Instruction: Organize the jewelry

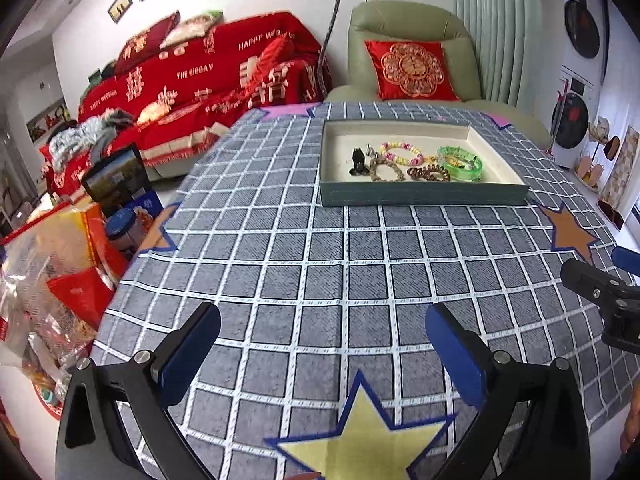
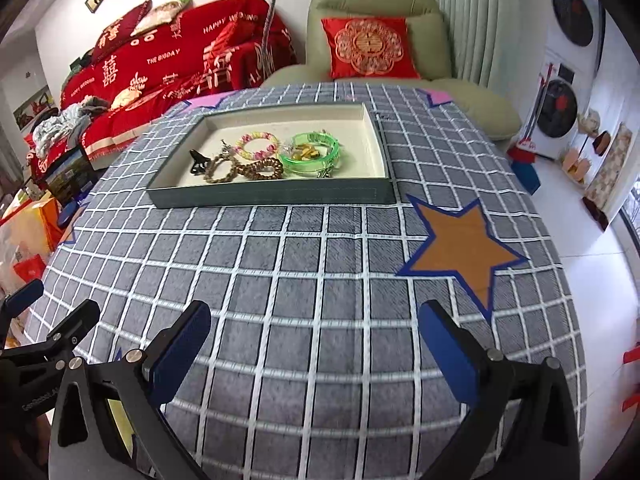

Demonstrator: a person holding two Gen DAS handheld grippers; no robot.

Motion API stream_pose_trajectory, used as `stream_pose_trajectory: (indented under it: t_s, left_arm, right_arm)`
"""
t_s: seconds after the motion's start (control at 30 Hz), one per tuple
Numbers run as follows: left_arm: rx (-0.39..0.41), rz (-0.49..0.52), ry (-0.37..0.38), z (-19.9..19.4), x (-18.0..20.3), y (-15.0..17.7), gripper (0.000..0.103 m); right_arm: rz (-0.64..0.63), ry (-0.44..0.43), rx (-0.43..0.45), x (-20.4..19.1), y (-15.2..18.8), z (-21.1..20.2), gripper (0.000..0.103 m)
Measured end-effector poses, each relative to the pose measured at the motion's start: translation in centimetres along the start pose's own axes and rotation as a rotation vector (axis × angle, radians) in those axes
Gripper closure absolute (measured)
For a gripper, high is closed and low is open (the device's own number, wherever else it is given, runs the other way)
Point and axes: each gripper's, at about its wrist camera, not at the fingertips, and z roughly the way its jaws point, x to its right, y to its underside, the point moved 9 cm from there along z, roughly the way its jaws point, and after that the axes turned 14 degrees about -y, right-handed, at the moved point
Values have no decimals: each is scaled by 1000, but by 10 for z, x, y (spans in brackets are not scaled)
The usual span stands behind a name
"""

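Observation:
A shallow grey-green tray (image 1: 424,194) (image 2: 272,196) with a cream lining sits at the far side of the checked table. Inside lie a green bangle (image 1: 460,163) (image 2: 310,152), a pastel bead bracelet (image 1: 402,153) (image 2: 257,146), a brown bead bracelet (image 1: 428,173) (image 2: 260,169), a tan bead bracelet (image 1: 386,170) (image 2: 219,172) and a black clip (image 1: 358,162) (image 2: 199,162). My left gripper (image 1: 322,320) hovers open over the near table, holding nothing. My right gripper (image 2: 314,318) is likewise open, well short of the tray.
The table carries a grey checked cloth with star patches: yellow (image 1: 360,428), orange (image 2: 464,248). A red-covered sofa (image 1: 208,76) and a green armchair (image 2: 376,28) stand behind. Bags and boxes (image 1: 60,264) crowd the floor to the left.

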Motion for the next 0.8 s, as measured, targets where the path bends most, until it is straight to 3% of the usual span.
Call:
stream_pose_trajectory:
  t_s: [0.33, 0.8]
  left_arm:
    - [58, 0, 11, -36, 1, 7, 0]
    - [56, -38, -4, -43, -10, 10, 0]
  right_arm:
    - [-45, 32, 105, -15, 7, -48, 0]
    - [-29, 62, 134, -13, 13, -63, 0]
